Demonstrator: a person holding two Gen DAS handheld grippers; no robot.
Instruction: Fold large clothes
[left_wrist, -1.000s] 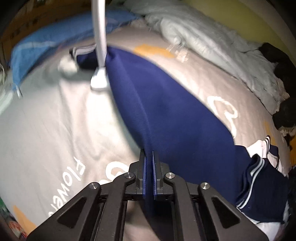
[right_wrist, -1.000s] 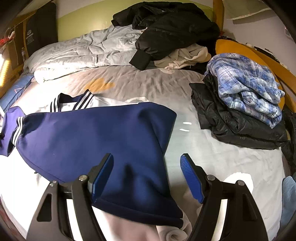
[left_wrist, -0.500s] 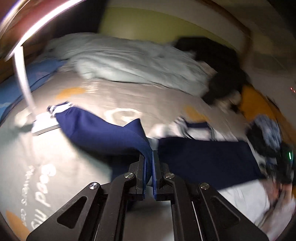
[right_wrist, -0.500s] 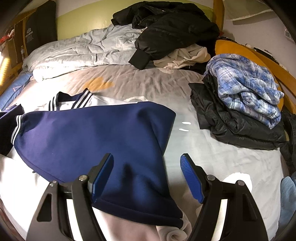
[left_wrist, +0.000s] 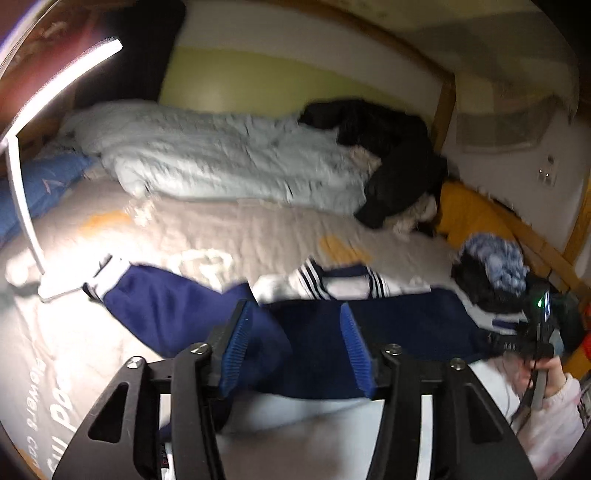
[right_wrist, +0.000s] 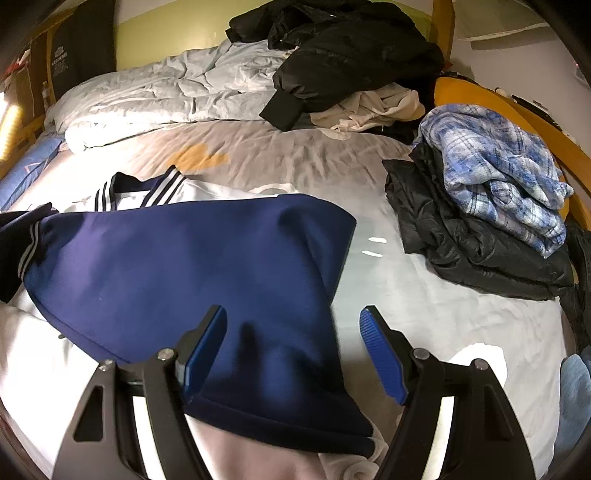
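A navy and white jacket (right_wrist: 184, 258) lies spread on the bed, its striped collar (right_wrist: 159, 188) at the far side. In the left wrist view one navy sleeve (left_wrist: 170, 310) with a white cuff lies folded in toward the body. My left gripper (left_wrist: 294, 308) hovers over that sleeve with its jaws opening; the cloth lies below and between them, and the pads do not press on it. My right gripper (right_wrist: 293, 312) stands open just above the jacket's navy near corner, gripping nothing. It also shows in a hand (left_wrist: 550, 380) at the right of the left wrist view.
A pale quilt (right_wrist: 166, 92) is bunched along the far side of the bed. Black coats (right_wrist: 351, 55) pile at the back right, with a plaid shirt (right_wrist: 498, 162) on a dark garment (right_wrist: 461, 251) on the right. A white lamp (left_wrist: 22, 206) and a blue pillow (left_wrist: 40, 184) are at the left.
My left gripper carried the navy sleeve up and across toward the jacket body, then its jaws parted and let the cloth go. The right gripper has not moved.
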